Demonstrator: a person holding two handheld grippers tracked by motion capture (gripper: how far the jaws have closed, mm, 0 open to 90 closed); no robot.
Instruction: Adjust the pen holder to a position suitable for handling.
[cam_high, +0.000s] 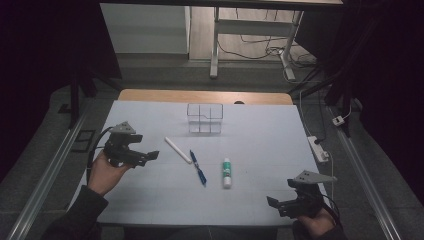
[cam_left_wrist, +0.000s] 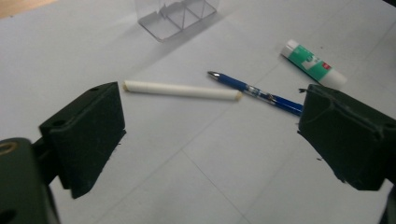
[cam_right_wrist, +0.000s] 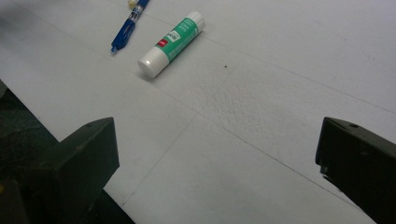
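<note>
White stick (cam_left_wrist: 181, 89) ahead of open left tool (cam_left_wrist: 210, 140), bare table (cam_left_wrist: 60, 60) around

A table (cam_high: 150, 200) covered by a white sheet is seen, with bare wood left along its far edge. Near that edge a clear compartmented box (cam_high: 205, 118) is set; toward the middle a white stick (cam_high: 178, 150), a blue pen (cam_high: 198, 167) and a glue stick (cam_high: 227, 173) are laid side by side, apart.

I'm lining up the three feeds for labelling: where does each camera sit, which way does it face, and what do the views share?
High view: above the person's side, looking forward and down on the table; forearms and both grippers show.
Left gripper view: rides the left gripper, facing white stick, blue pen, clear organizer; open jaws show.
Right gripper view: rides the right gripper, facing glue stick; open jaws show.
Shared: pen, glue stick.
</note>
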